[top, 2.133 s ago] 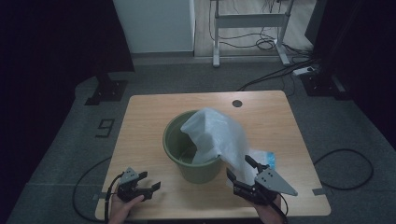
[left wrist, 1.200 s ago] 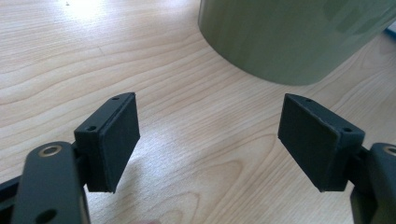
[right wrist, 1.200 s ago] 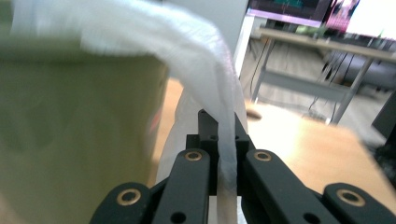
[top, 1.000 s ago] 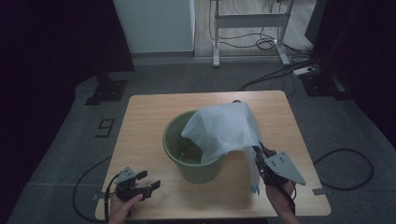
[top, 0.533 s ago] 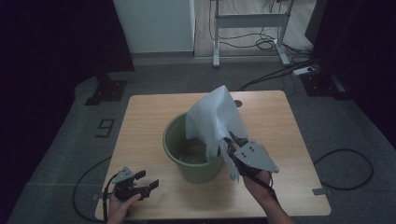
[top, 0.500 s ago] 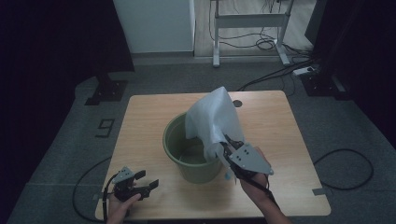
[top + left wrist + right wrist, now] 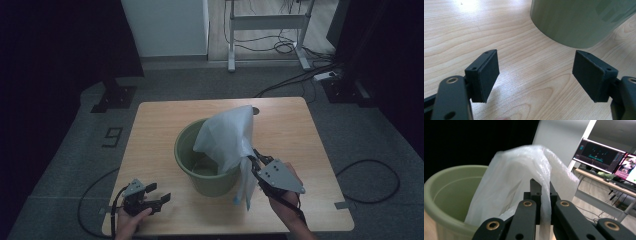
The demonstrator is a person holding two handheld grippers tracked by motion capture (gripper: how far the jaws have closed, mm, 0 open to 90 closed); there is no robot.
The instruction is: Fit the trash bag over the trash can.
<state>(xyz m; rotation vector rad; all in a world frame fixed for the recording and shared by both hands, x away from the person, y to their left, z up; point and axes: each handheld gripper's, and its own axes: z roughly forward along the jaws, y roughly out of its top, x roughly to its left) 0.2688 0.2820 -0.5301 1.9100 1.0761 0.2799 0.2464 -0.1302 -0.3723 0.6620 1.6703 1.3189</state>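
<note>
From the high view I see the whole wooden table (image 7: 165,130) on grey floor, cables trailing behind, and the green bucket (image 7: 200,172) at its middle with the white plastic bag (image 7: 227,137) draped over its right rim. My right gripper view adds monitors (image 7: 607,157) on a desk beyond; there my right gripper (image 7: 541,195) is clamped on the bag's film. My left gripper (image 7: 535,75) sits near the table's front left corner, jaws apart, nothing between them.

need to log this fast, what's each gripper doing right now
Left gripper: open, holding nothing, resting low on the table.
Right gripper: shut on the plastic bag over the green bucket.
</note>
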